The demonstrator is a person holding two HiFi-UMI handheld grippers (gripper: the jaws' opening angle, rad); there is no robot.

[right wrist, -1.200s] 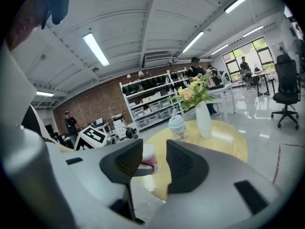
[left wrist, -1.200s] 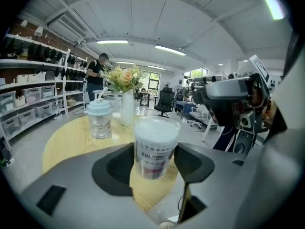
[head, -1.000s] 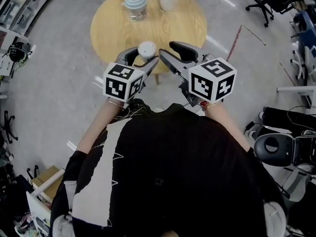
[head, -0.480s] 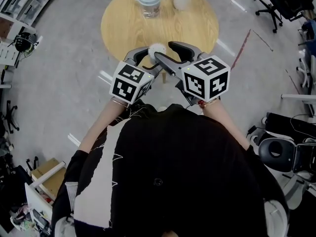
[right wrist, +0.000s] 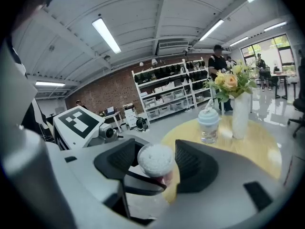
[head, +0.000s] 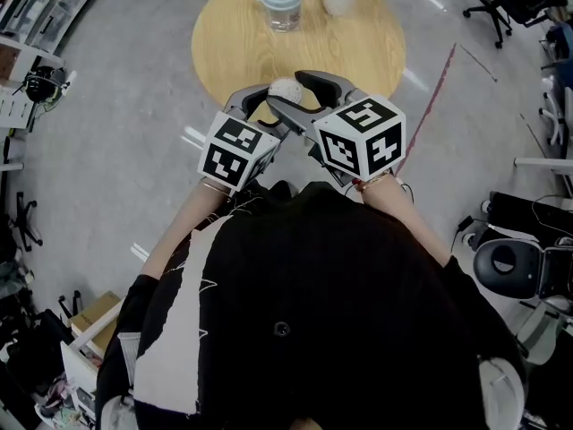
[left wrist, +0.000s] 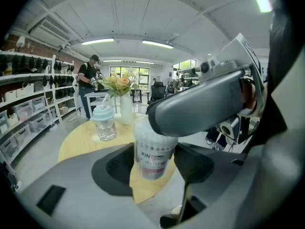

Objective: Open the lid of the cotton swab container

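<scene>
White-topped container, centre frame, is clamped in left tongs; right tongs, just opened wide, straddle its lid without contact; lid seemingly still on, opening outstanding.

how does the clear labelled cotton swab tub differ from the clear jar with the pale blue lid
The clear cotton swab tub is clamped in the left gripper at the round wooden table's near edge; the blue-lidded jar stands free farther back. The tub has a printed label and white top; the jar is plain with a knobbed blue lid. Both are clear, round containers.
</scene>
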